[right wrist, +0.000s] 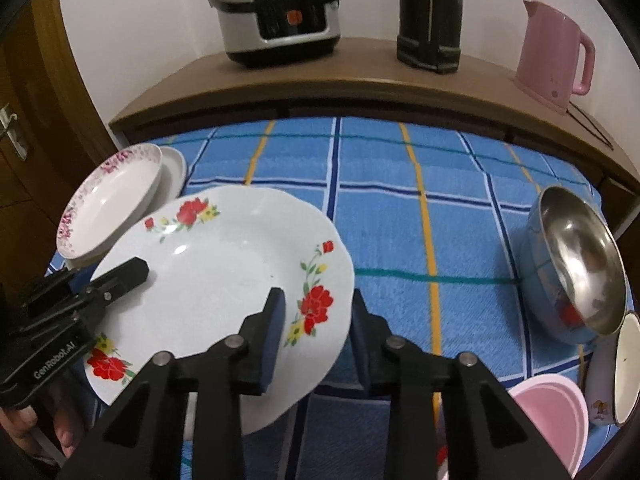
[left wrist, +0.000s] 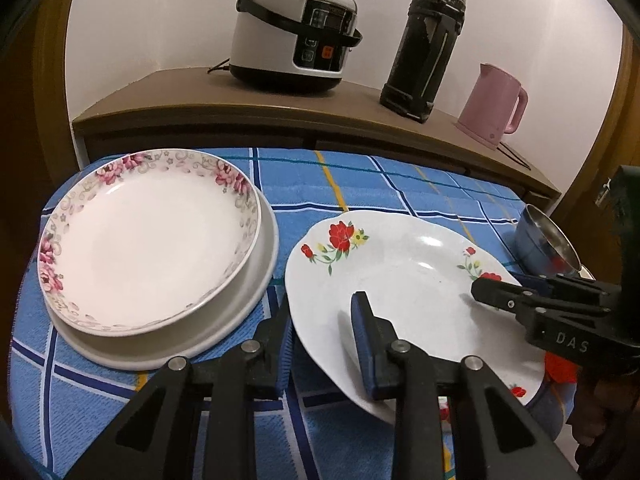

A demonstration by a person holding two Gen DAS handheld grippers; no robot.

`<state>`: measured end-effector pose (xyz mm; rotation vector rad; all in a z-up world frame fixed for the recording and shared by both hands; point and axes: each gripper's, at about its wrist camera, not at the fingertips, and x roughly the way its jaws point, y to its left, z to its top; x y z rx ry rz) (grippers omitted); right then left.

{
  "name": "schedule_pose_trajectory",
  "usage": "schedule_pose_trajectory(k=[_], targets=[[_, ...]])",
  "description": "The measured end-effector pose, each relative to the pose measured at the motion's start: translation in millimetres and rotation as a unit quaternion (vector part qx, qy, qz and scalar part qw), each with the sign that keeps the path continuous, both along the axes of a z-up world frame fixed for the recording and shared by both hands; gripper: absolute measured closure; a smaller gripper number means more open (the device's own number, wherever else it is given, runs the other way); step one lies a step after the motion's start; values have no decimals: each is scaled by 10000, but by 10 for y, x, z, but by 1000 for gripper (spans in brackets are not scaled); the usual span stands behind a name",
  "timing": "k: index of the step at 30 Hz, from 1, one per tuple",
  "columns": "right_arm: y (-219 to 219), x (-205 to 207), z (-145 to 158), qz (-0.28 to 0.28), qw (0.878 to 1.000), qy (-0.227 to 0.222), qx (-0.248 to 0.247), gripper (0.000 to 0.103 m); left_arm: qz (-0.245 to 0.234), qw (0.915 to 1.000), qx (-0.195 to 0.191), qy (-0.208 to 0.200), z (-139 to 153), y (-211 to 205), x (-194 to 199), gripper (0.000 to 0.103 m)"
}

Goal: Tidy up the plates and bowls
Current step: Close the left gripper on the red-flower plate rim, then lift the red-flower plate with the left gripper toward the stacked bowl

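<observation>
A white plate with red flowers (left wrist: 400, 276) (right wrist: 224, 264) is held above the blue checked cloth by both grippers. My left gripper (left wrist: 320, 344) straddles its left rim, one finger above and one below. My right gripper (right wrist: 316, 340) straddles its right rim the same way. To the left, a pink-flowered plate (left wrist: 148, 240) (right wrist: 108, 200) lies on a plain white plate (left wrist: 244, 304). A steel bowl with a blue outside (right wrist: 576, 264) (left wrist: 544, 244) stands at the right, tilted.
A pink bowl (right wrist: 552, 420) and a white enamel bowl (right wrist: 628, 364) sit at the near right. A rice cooker (left wrist: 296, 36), a dark flask (left wrist: 428, 48) and a pink kettle (left wrist: 494, 104) stand on the wooden counter behind. A door (right wrist: 16, 136) is at the left.
</observation>
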<state>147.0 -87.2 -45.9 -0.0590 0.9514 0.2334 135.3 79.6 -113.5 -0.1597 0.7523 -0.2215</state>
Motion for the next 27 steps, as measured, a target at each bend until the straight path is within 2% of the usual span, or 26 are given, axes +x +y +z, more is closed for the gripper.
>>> schedule_pose_trajectory(k=[16,24,27], targets=[[130,-171,205,258,9968,-746,104,72,302,9967,-390,-649,137,180,-162,73],[174,-198,271,296,9947,-980,129,73,475,9949,-61,-893,197,171,-175,73],[197,-205,276,349,9941,-1023,131,74,529,9940,-44,-961,239,213,-174,73]])
